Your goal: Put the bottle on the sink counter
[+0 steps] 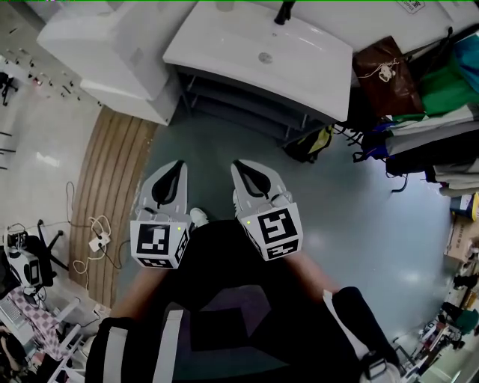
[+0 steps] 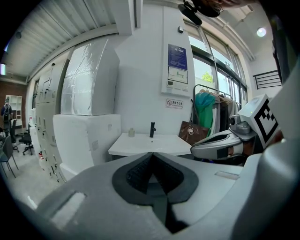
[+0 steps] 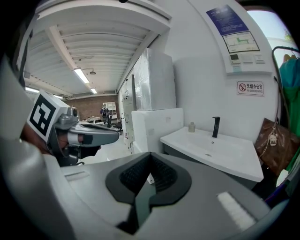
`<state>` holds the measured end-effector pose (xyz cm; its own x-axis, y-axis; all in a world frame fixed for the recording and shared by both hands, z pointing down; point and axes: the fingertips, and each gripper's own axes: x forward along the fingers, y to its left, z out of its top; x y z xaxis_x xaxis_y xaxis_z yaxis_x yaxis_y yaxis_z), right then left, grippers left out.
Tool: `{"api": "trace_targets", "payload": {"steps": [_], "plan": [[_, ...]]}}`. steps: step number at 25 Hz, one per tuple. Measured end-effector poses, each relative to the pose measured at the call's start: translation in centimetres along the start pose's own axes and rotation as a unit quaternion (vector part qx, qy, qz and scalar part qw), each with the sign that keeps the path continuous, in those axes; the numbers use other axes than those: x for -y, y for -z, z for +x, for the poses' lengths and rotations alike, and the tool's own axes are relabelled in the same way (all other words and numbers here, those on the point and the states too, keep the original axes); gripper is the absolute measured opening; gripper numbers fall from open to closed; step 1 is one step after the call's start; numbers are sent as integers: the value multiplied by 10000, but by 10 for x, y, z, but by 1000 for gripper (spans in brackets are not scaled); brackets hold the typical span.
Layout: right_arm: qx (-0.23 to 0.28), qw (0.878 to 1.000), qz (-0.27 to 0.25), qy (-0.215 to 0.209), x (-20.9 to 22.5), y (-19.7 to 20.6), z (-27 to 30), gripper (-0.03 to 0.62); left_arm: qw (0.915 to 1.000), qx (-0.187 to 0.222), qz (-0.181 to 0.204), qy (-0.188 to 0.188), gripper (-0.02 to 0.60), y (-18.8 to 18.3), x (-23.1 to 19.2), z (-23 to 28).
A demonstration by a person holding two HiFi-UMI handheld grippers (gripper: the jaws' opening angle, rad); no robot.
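A small pale bottle stands on the white sink counter at its back left, left of the black faucet. From the right gripper view the bottle shows near the wall beside the faucet. The head view has the counter ahead and the bottle at the top edge. My left gripper and right gripper hang side by side above the floor, well short of the sink. Both the left gripper and the right gripper are shut with nothing between their jaws.
White wrapped cabinets stand left of the sink. A brown bag and hanging clothes crowd its right side. A wooden floor strip with a power strip and cables lies to my left. Grey floor lies between me and the sink.
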<state>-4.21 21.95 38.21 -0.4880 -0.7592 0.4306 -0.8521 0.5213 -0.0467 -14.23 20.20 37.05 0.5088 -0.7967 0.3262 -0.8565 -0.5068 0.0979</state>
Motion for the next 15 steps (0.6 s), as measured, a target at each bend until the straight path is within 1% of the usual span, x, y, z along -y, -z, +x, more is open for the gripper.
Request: {"api": "trace_targets", "payload": {"steps": [3,9,15], "plan": [[48,10000,10,15,-4,-4,3,2,10000,-2,50,46,2,-1,-2,-1],[68,9999,-54,-68,-14,-7,8,2,10000,-19,-18,-90,2,3,-14,-6],[-44,9999,-48,-122,-21,1,3,2,9997,-110,-175,90,2,12,5,-9]]}}
